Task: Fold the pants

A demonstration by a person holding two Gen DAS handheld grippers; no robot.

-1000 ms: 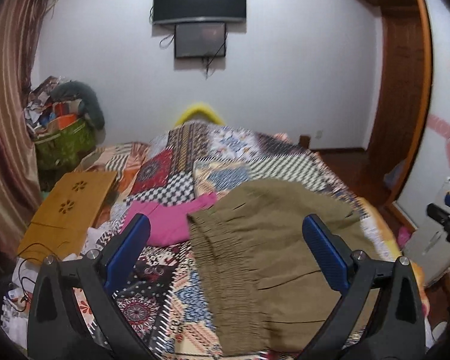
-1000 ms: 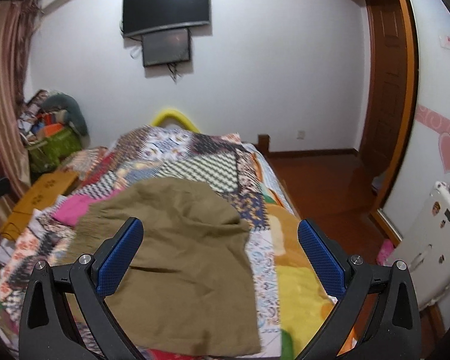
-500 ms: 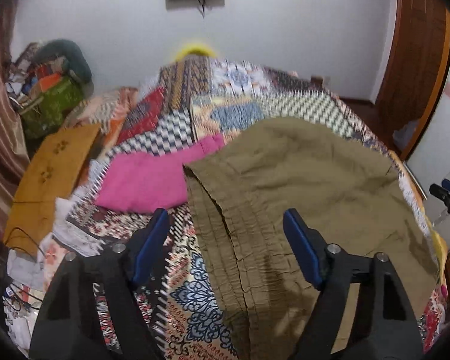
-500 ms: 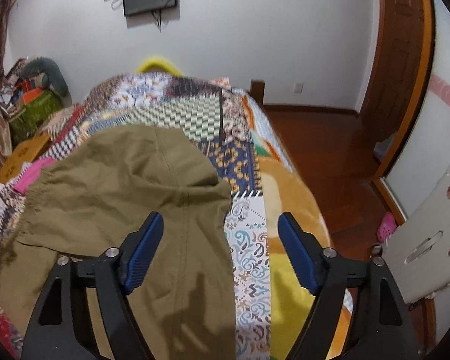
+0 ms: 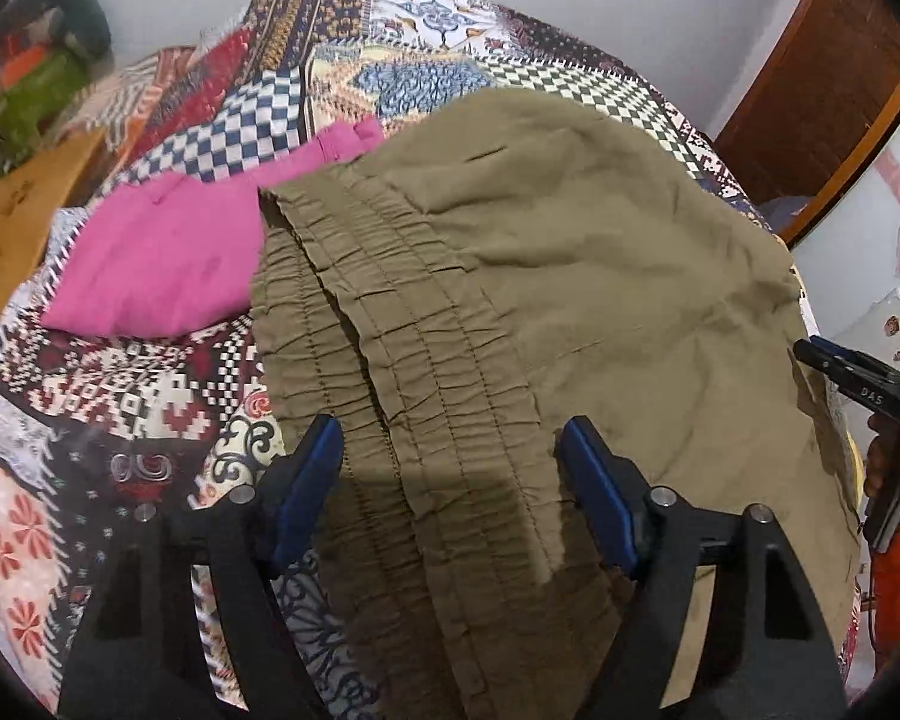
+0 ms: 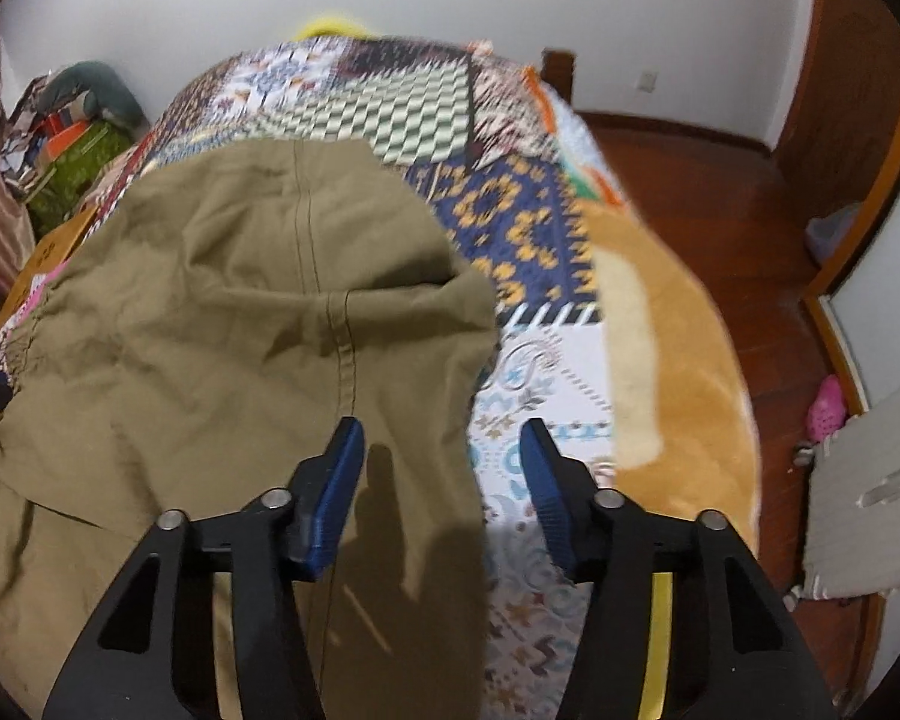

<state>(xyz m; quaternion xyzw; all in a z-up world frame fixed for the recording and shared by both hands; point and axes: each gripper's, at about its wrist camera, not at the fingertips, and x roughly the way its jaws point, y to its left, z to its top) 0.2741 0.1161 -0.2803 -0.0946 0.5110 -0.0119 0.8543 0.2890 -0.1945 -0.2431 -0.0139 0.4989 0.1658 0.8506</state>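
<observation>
Left wrist view
Pants: olive-green pants (image 5: pixel 570 276) lie spread on a patchwork bedspread (image 5: pixel 120 408), the gathered elastic waistband (image 5: pixel 390 360) running toward the camera.
Left gripper: the left gripper (image 5: pixel 450 480) hangs low over the waistband, its blue-padded fingers (image 5: pixel 306 480) spread wide, one on each side of the gathered band; nothing is pinched, and whether the pads touch the cloth cannot be told.
Neighbour: a pink garment (image 5: pixel 156 264) lies just beside the waistband's far end, its edge tucked under the olive cloth.
Edge: the right gripper (image 5: pixel 870 384) shows at the frame's right border, beside the pants' far side.
Beside the bed: a wooden board (image 5: pixel 12 228) with cut-out flowers.

Right wrist view
Pants: the same olive pants (image 6: pixel 240 312) cover the bed's left part, a stitched seam (image 6: pixel 330 300) running down the middle.
Right gripper: the right gripper (image 6: pixel 441 474) sits over the pants' right edge, fingers (image 6: pixel 342 480) apart and empty; the left finger is above olive cloth, the right above the bedspread (image 6: pixel 546 396).
Floor: reddish wood floor (image 6: pixel 720 210) lies right of the bed.
</observation>
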